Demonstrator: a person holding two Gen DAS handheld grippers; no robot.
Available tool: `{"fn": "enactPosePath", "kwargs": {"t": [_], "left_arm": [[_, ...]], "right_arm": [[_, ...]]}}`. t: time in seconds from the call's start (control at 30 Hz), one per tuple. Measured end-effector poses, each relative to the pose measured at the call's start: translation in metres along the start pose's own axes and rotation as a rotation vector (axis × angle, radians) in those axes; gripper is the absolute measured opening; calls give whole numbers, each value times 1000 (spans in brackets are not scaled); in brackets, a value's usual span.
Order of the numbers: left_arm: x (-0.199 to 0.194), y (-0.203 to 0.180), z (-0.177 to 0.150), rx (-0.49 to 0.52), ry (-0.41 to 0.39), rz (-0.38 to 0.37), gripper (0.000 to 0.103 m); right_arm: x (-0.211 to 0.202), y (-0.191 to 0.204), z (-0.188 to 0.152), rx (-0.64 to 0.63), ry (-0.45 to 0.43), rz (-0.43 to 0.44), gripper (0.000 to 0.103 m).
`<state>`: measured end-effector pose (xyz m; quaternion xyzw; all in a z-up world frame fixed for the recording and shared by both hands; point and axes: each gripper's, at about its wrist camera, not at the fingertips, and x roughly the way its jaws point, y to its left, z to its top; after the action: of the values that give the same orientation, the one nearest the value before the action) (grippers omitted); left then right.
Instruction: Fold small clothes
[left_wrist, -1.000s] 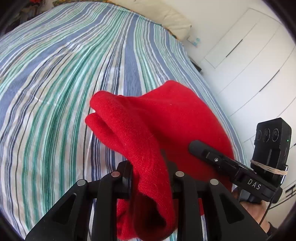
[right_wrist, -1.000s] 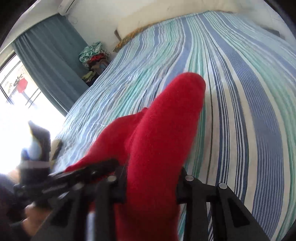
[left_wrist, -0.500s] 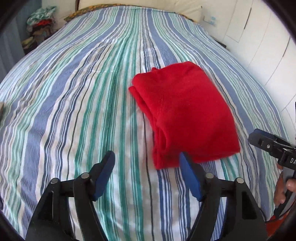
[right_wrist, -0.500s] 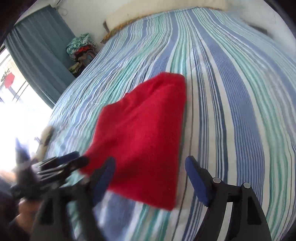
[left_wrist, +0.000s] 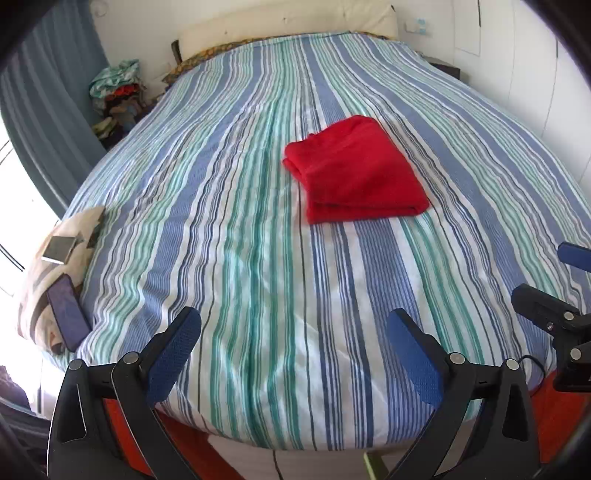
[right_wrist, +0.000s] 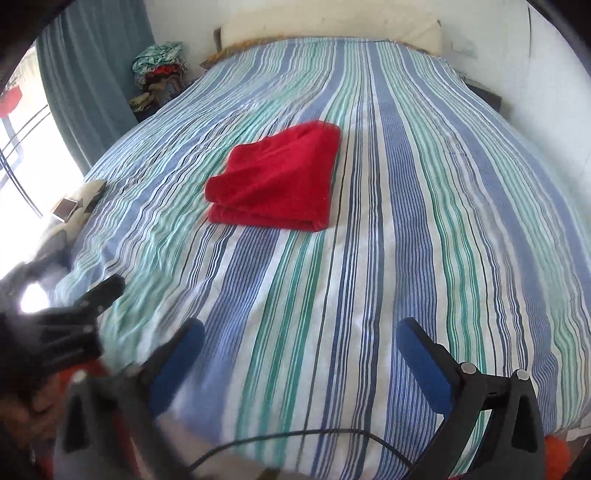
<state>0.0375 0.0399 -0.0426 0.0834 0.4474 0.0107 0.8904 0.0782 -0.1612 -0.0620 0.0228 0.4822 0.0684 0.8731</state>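
Change: both grippers have let go of the red garment (left_wrist: 356, 171) and pulled back toward the foot of the bed; it now lies folded flat
Left gripper (left_wrist: 295, 354): jaws spread wide, nothing between them, over the bed's near edge
Right gripper (right_wrist: 303, 358): jaws wide apart, holding nothing
Garment place: mid-bed on the striped cover (left_wrist: 240, 221), at 1 o'clock from the left gripper, 11 o'clock from the right (right_wrist: 277, 177)
Garment axis: long side slants slightly across the stripes; layered open edges face the grippers
Side items: phone (left_wrist: 68, 317) at 9 o'clock on a pale pillow (left_wrist: 40, 273)
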Motion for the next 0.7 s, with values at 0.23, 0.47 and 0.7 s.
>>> {"fn": "enactPosePath", "kwargs": {"t": [0.23, 0.47, 0.7], "left_arm": [[-11, 13, 0, -80, 47, -65, 101], [-22, 15, 1, -96, 7, -42, 101], [-24, 12, 3, -86, -13, -14, 101]], "right_arm": [[-25, 23, 3, -15, 0, -59, 102], [-30, 36, 3, -23, 15, -87, 102], [-33, 34, 4, -11, 4, -99, 102]]}}
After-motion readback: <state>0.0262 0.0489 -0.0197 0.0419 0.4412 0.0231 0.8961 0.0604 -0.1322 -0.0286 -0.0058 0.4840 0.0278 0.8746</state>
